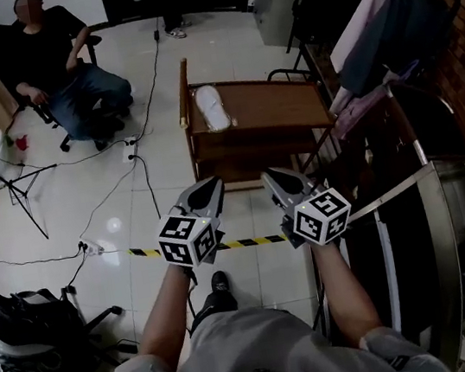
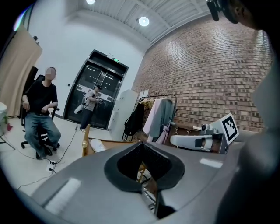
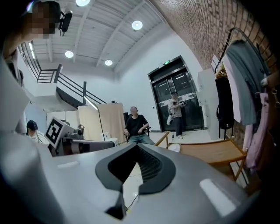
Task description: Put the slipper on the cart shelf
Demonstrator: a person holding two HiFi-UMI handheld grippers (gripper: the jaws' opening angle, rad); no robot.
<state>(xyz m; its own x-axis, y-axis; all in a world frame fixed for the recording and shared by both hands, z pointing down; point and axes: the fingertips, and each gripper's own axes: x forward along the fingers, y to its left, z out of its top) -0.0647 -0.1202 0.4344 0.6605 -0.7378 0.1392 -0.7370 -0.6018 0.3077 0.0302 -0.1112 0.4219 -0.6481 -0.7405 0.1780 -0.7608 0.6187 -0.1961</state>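
Observation:
A white slipper [image 1: 210, 108] lies on the left side of the wooden cart's top shelf [image 1: 285, 104], across the floor from me. Both grippers are held side by side near my body, short of the cart. My left gripper [image 1: 206, 188] is shut with nothing in it, and so is my right gripper [image 1: 274, 179]. In the left gripper view the shut jaws [image 2: 144, 168] point toward the cart [image 2: 114, 144] with the slipper [image 2: 97, 145] on it. The right gripper view shows the slipper [image 3: 175, 148] on the cart [image 3: 214, 151] beyond its shut jaws [image 3: 138, 170].
A person sits on a chair [image 1: 67, 80] at the back left, with a tripod [image 1: 14, 185] and cables on the floor. A clothes rack [image 1: 383, 34] stands right of the cart. Yellow-black tape [image 1: 241, 242] crosses the floor. A metal cabinet [image 1: 453, 251] is at my right.

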